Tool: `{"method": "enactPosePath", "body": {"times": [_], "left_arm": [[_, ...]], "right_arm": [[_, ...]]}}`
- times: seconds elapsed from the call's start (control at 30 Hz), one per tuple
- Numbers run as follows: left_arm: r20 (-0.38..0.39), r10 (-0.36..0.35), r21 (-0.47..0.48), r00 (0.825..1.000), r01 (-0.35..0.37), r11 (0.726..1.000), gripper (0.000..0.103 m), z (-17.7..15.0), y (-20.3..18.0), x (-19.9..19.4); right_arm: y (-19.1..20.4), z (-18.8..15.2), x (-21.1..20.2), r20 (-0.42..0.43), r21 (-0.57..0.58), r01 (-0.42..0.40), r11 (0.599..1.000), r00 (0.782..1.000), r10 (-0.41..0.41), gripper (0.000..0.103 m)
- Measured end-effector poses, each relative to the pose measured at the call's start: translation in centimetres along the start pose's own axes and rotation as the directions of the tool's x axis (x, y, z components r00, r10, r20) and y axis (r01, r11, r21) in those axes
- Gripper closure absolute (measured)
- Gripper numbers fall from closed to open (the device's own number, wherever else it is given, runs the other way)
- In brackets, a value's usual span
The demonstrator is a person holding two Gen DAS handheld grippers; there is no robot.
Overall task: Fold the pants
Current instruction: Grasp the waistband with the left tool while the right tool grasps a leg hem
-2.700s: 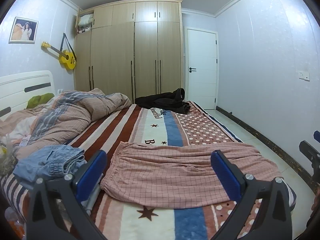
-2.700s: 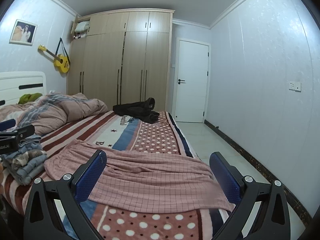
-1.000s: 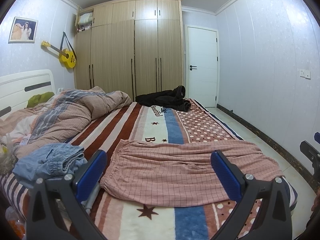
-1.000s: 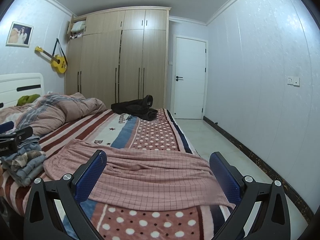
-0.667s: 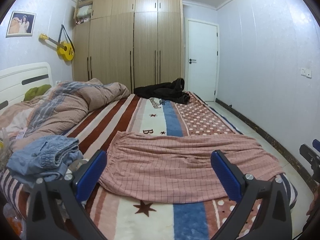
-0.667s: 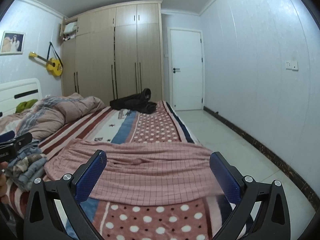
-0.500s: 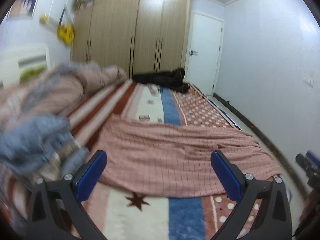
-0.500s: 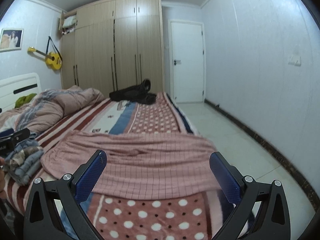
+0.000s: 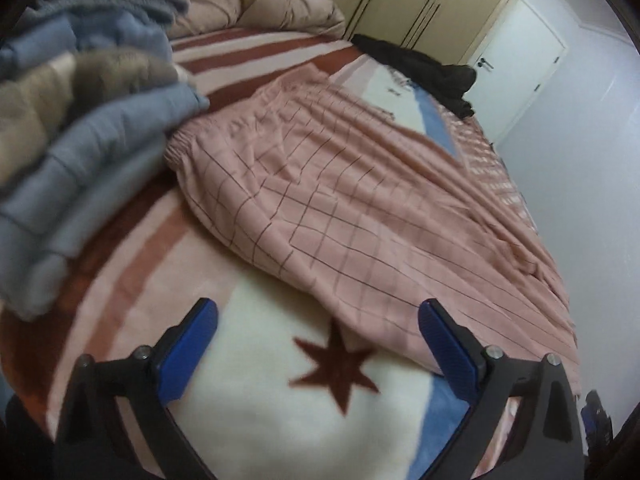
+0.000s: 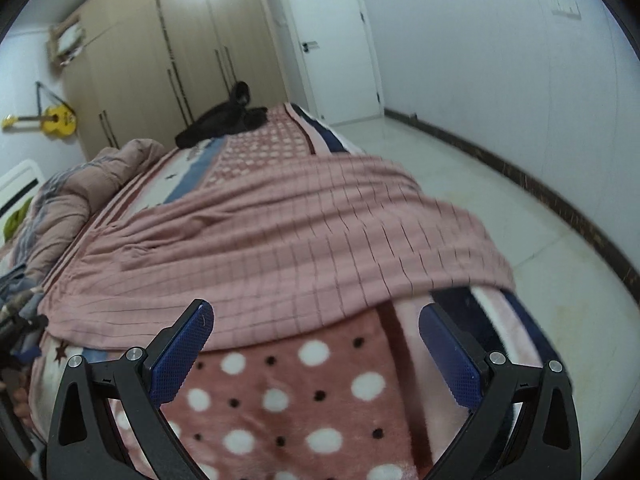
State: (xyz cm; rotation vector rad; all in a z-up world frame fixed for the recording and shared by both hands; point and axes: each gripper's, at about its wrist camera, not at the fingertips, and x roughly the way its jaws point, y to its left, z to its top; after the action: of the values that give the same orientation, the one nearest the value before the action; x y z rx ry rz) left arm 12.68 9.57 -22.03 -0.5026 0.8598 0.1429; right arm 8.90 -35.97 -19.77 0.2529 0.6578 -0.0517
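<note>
We hold two grippers low over a bed (image 9: 256, 392) where one pair of pink checked pants (image 9: 360, 200) lies spread flat on the patterned blanket, unfolded. Our left gripper (image 9: 318, 344) hangs with its blue fingers spread wide and empty above the cream panel with the brown star; the pants lie just ahead of it and slightly right, their gathered waistband at the far left, near a stack of blue and grey folded clothes (image 9: 80, 128). Our right gripper (image 10: 316, 344) is likewise spread wide and holding nothing, poised over the polka-dot stretch of blanket, with the near edge of the pants just beyond its fingertips and the leg hems draping toward the bed's right edge. The garment's long axis runs left to right across both views, so the left gripper is nearer the waist and the right nearer the hems. We judge that each will take the near edge at its own end. Also on the bed: one rumpled quilt (image 10: 80, 200) and one dark garment (image 10: 224, 120) at the far end.
</note>
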Motion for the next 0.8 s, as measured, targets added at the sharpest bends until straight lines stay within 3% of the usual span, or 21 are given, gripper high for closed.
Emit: {"method": "enactPosePath", "body": {"times": [0.17,0.27,0.37,0.43,0.53,0.63,0.8], "left_arm": [[0.022,0.017,0.009,1.000,-0.017,1.000,0.007,1.3,-0.8,1.9],[0.027,0.012,0.003,1.000,-0.012,1.000,0.019,2.5,-1.3,2.9],[0.037,0.013,-0.010,0.999,-0.013,1.000,0.039,3.8,-1.5,3.8],[0.041,0.009,-0.023,0.999,-0.008,1.000,0.068,4.7,-1.5,4.1],[0.054,-0.017,-0.035,0.998,0.018,0.999,0.086,5.3,-1.1,3.6],[0.077,-0.030,-0.040,0.997,0.033,0.999,0.092,5.5,-0.7,2.7],[0.117,-0.044,-0.025,0.992,0.047,0.999,0.093,5.6,-0.5,0.9]], "right_arm": [[-1.1,-0.4,1.9,-0.044,0.047,-0.008,0.999,0.999,0.010,0.002],[-1.3,-0.1,2.5,-0.048,0.064,-0.007,0.998,0.999,0.011,0.002],[-1.7,0.4,2.6,-0.043,0.090,-0.003,0.996,0.999,0.006,0.012],[-2.1,0.7,2.7,-0.044,0.111,0.006,0.994,0.999,-0.001,0.019],[-2.8,1.1,2.8,-0.043,0.151,-0.008,0.989,0.999,0.015,0.023],[-3.5,1.4,3.2,-0.041,0.200,-0.005,0.980,0.999,0.013,0.027],[-4.4,2.5,4.4,-0.040,0.243,0.063,0.968,0.998,-0.055,0.039]]}}
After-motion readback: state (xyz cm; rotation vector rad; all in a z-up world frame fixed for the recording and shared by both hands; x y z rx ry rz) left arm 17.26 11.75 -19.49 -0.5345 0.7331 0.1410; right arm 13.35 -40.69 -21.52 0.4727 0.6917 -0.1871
